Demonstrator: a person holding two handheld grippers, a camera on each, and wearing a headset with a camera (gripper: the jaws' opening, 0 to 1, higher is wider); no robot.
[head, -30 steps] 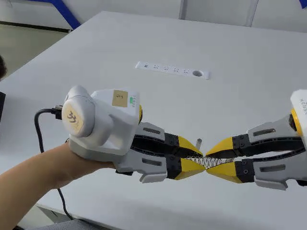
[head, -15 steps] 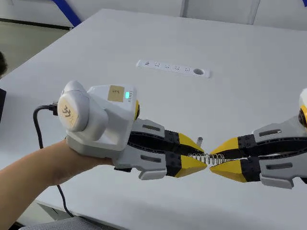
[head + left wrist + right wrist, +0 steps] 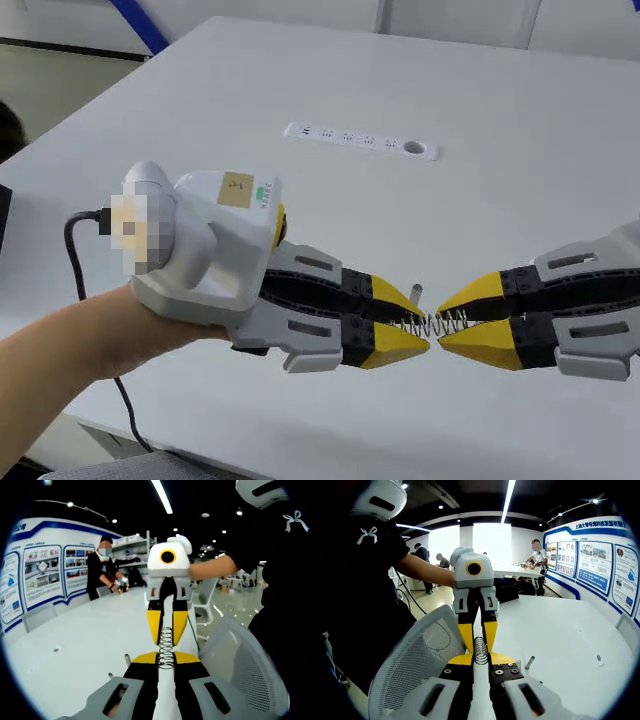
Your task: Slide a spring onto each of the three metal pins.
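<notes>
The step in hand, as I judge it, is readying the thin coiled steel-wire spring [image 3: 165, 647] to go onto a pin. It is carried in the air between the two tools, above the near part of the pale grey table [image 3: 250, 110]. The left grey-and-black gripper with yellow jaw tips [image 3: 422, 328] has its jaws pinched narrow on one end of the coil. The matching right gripper [image 3: 444, 324], pointing tip to tip at it, is pinched on the other end, so neither tool is free. To do this well, one side should let go, so the spring hangs from a single grip with an open end clear. That end then wants lining up over the short upright metal pin [image 3: 416, 294] standing on the table just behind the meeting tips, with the coil's axis brought upright to match the pin before lowering. The grip should be light, since a hard squeeze would likely flatten the turns, and pulling the tools apart risks overstretching the coil or letting it spring away. The spring is slender and silvery, open-wound with gaps visible between its turns, and lies straight and roughly level between the tips. Whether anything runs through its core I cannot tell.
</notes>
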